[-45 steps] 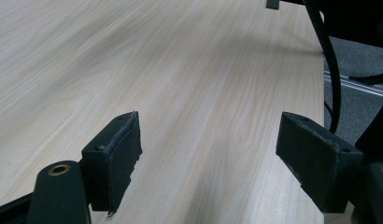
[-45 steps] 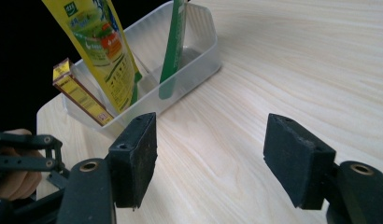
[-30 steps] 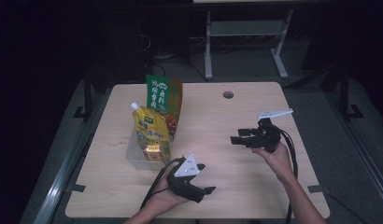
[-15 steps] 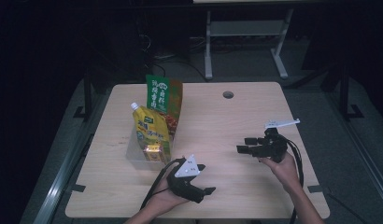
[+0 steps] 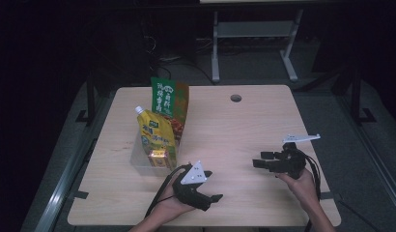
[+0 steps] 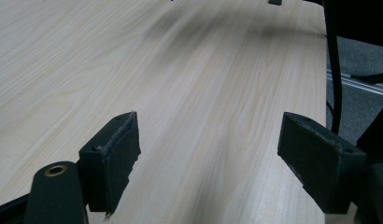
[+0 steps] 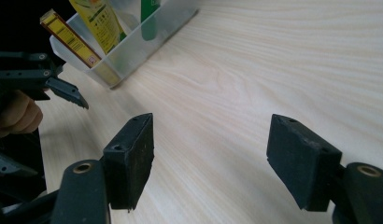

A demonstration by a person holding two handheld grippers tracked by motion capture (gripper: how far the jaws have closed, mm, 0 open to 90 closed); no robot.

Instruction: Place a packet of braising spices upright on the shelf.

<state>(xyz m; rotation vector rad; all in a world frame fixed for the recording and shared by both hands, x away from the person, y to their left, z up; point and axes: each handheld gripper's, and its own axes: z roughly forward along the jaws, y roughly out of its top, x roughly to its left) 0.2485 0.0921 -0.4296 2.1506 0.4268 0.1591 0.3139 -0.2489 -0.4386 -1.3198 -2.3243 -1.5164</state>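
On the light wooden table [image 5: 220, 145] a clear plastic bin [image 5: 143, 162] stands at the left of centre, near the person's side. Upright in it are a yellow spouted pouch [image 5: 155, 135], a small yellow carton [image 5: 158, 157] in front of that, and a green-and-orange packet [image 5: 169, 101] leaning at the back. In the right gripper view the bin [image 7: 133, 46] sits ahead and to the left, its contents rising out of frame.

The left gripper [image 5: 218, 197] rests low at the near edge of the table, just right of the bin but not touching it, pointing to the right; its jaws stand wide apart with only bare tabletop between them, as the left gripper view [image 6: 208, 154] confirms. The right gripper [image 5: 261, 159] hovers over the right half of the table, well apart from the bin, aimed left toward it. Its jaws gape too [image 7: 210, 158], with nothing held.

Between the right gripper and the bin lies open wood; the left gripper and its hand [image 7: 17, 114] sit off to the side of that line. A round cable hole [image 5: 235, 98] marks the far part of the table, and a metal stand [image 5: 254, 34] is on the floor beyond.
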